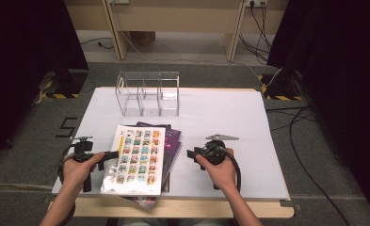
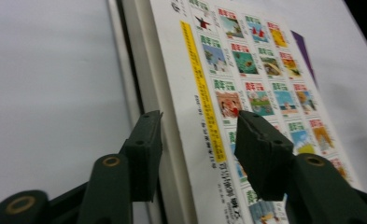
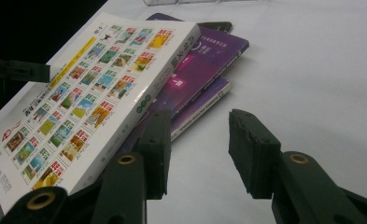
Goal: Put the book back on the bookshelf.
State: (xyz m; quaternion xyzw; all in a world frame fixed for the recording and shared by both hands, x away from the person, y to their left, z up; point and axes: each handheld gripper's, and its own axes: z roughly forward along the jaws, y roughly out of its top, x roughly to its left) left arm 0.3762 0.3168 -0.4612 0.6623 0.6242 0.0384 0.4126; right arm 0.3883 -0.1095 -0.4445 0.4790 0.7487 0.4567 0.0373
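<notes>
A white book (image 1: pixel 135 157) with a grid of small colourful pictures on its cover tops a stack of purple books (image 1: pixel 172 141) at the table's front left. My left gripper (image 1: pixel 114 154) is shut on this book's left edge, one jaw over the cover and one beneath. In the left gripper view the jaws (image 2: pixel 197 140) straddle the white book (image 2: pixel 246 74) near its yellow stripe. The right gripper view shows the white book (image 3: pixel 92 84) tilted up at its far side over the purple books (image 3: pixel 204 60). My right gripper (image 1: pixel 189 154) stands open right of the stack, and its jaws (image 3: pixel 197 140) hold nothing.
A clear plastic organiser (image 1: pixel 147 94) with upright compartments stands at the back of the white table top (image 1: pixel 220 117). Bare white surface lies to the right of the stack. Cables run over the floor at the right.
</notes>
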